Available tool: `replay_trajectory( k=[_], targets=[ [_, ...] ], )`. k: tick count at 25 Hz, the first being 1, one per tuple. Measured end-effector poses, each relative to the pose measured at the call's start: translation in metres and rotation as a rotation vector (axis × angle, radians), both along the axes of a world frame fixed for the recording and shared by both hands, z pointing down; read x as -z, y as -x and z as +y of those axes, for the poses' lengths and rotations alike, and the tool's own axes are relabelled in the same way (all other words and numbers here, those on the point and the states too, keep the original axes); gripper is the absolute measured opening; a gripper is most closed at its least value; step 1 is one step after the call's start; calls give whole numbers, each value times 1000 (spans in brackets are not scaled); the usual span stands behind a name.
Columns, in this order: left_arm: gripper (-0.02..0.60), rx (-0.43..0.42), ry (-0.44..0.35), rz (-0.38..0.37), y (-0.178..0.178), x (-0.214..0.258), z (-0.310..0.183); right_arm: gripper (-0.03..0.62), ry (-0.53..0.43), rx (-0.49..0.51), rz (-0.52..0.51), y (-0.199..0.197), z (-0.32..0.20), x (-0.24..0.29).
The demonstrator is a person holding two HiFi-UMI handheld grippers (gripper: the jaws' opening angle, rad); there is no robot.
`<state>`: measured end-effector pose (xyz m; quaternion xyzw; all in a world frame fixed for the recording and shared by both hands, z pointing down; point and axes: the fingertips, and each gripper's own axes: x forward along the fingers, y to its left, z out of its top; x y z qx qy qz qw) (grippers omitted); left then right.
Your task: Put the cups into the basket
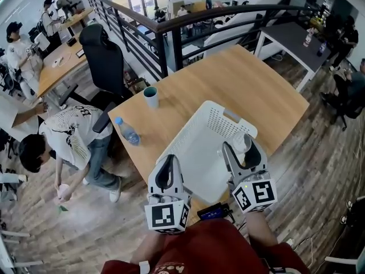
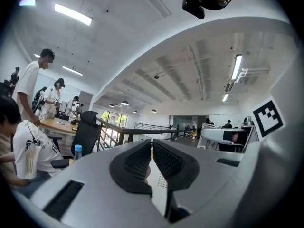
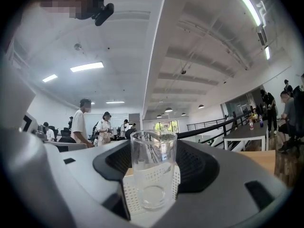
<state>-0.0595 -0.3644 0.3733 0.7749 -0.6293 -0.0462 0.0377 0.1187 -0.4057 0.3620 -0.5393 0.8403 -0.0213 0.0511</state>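
The right gripper [image 1: 242, 146] is closed on a clear cup [image 1: 241, 143]. The cup stands upright between the two pads, which grip its side walls so that the open mouth faces up and the cup is ready to be set down on its base. In the head view this gripper is above the right near part of the white basket [image 1: 197, 147], and the perforated basket wall [image 3: 129, 190] shows just behind the cup [image 3: 153, 167] in the right gripper view. This indicates that the cup is positioned for placement inside. The left gripper [image 1: 169, 160] is at the basket's left near edge with its jaws drawn narrow, almost together, and nothing between them. It appears to be on standby. A second, teal cup [image 1: 151, 96] stands upright on the table [image 1: 251, 84], well apart from the basket, near a water bottle [image 1: 126, 131]. It is judged to be the remaining item. The grippers cover the basket's near rim. It cannot be determined whether the clear cup's base touches the basket floor or hangs above it. A small dark device [image 1: 214, 212] at the table's near edge cannot be identified.
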Motion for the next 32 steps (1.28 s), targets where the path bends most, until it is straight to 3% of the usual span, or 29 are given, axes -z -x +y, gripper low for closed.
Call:
replay_trajectory(
  k=[7, 17, 32],
  targets=[
    [21, 19, -1, 28, 16, -4, -6, 285, 53, 20, 23, 26, -28, -10],
    [21, 23, 1, 54, 26, -6, -7, 285, 241, -20, 23, 32, -72, -58],
    [21, 52, 12, 69, 34, -10, -9, 285, 411, -19, 115, 42, -116, -128]
  ],
)
